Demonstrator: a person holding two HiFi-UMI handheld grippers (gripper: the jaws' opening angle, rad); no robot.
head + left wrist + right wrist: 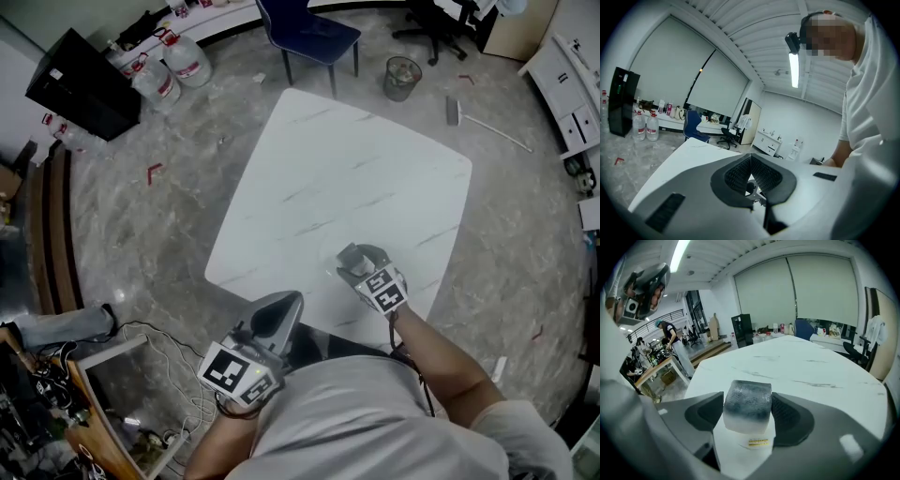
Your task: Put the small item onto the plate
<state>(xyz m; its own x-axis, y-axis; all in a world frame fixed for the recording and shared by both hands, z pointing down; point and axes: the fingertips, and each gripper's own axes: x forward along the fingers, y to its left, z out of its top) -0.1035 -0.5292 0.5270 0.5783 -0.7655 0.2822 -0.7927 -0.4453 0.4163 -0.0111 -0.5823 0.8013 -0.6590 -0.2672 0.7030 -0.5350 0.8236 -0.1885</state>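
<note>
- Right gripper [359,261]: the jaws are clamped on the small item [746,405]. It's a stubby block with a dark, shiny wrapped end and a white body carrying a little yellow label. The pads press it from both sides, so it's pinched across its width.
- The long axis looks to me like it runs along the jaws. The dark end pokes out front and the white part reaches back toward the gripper's throat. I'm not 100% on that, since the white part sits low between the jaws.
- So the item isn't off in some direction from the claw, it's in it. It hangs just above the near edge of the white marble table [356,178].
- Left gripper [274,317]: jaws together with nothing between them. It's off the table's near corner, close to the person's torso [375,422]. The right one is the hand that counts here.
- The catch is that I can't find the plate in any view. In the head view there's no plate on the tabletop ahead of the right gripper. The right gripper view across the marble shows none either.
- My read is that the next move turns on which way the plate lies from the right gripper, and I can't tell that from here. Once it's found, I'd carry the item over level and let go low.
</note>
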